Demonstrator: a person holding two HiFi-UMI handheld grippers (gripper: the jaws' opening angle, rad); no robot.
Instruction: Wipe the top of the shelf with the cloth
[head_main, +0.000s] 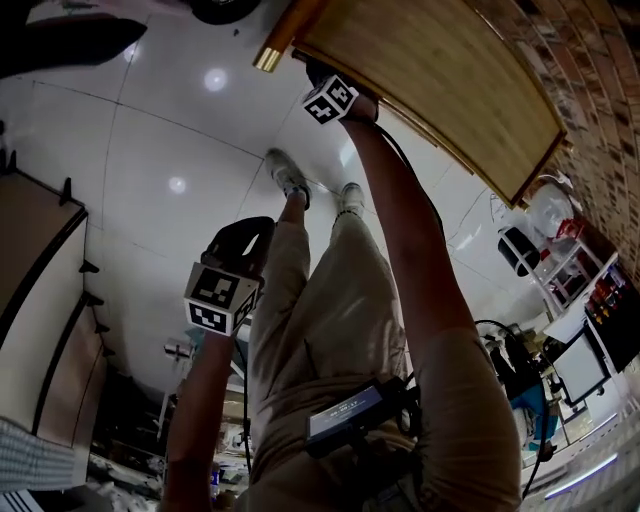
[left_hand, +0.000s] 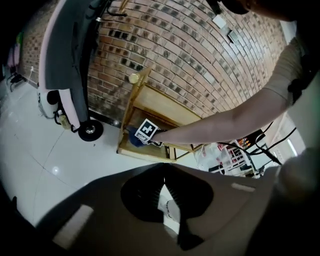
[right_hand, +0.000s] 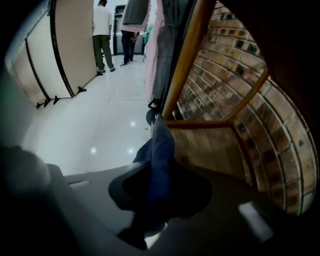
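Item: dark blue soft fabric cloth (right_hand: 159, 147) | handling: I judge it limp and light; best gripped at a gathered fold | location: pinched in my right claw (right_hand: 161, 182), trailing ahead beside the light wooden shelf (right_hand: 212, 145) | left claw (left_hand: 163, 181): closed, empty

I see light glaring as small white spots on the glossy floor (head_main: 150, 120). Fisheye distortion bends the brick wall (left_hand: 200, 50) at the edges; the cloth (right_hand: 159, 150), up close, looks dark and blurred.
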